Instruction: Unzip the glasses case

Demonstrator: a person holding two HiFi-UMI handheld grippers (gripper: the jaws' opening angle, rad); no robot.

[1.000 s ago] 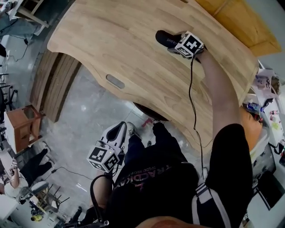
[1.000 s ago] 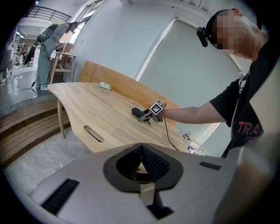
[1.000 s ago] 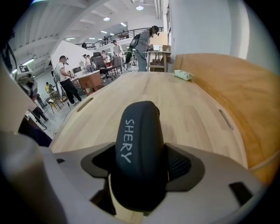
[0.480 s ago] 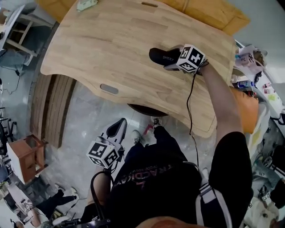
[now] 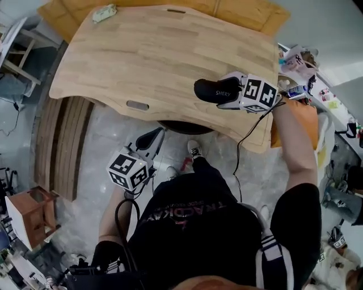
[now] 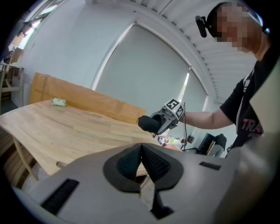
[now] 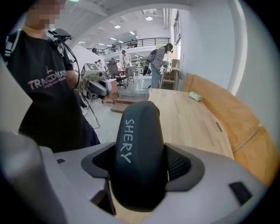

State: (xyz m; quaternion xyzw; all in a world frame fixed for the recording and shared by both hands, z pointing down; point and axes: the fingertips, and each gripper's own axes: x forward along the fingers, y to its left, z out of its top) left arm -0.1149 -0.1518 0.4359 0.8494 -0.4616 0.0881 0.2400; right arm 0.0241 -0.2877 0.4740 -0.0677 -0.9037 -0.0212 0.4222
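Note:
A black oval glasses case [image 5: 214, 90] with white lettering hangs in the air above the near right corner of the wooden table [image 5: 142, 56]. My right gripper [image 5: 226, 94] is shut on it, and in the right gripper view the case [image 7: 139, 148] fills the gap between both pads. My left gripper [image 5: 152, 137] is below the table's front edge, over the floor, shut with nothing in it; its pads meet in the left gripper view [image 6: 141, 162]. That view also shows the case [image 6: 148, 124] in the right gripper [image 6: 168, 119] ahead.
A small green packet [image 5: 105, 12] lies at the table's far left corner. Wooden boards [image 5: 249, 14] lean behind the table. A cluttered shelf [image 5: 300, 68] stands to the right, and a small wooden stool [image 5: 28, 212] at lower left. People [image 7: 157, 65] stand far off.
The right gripper has lifted the case off the table and carried it toward the near right edge. The left gripper has risen a little and rolled.

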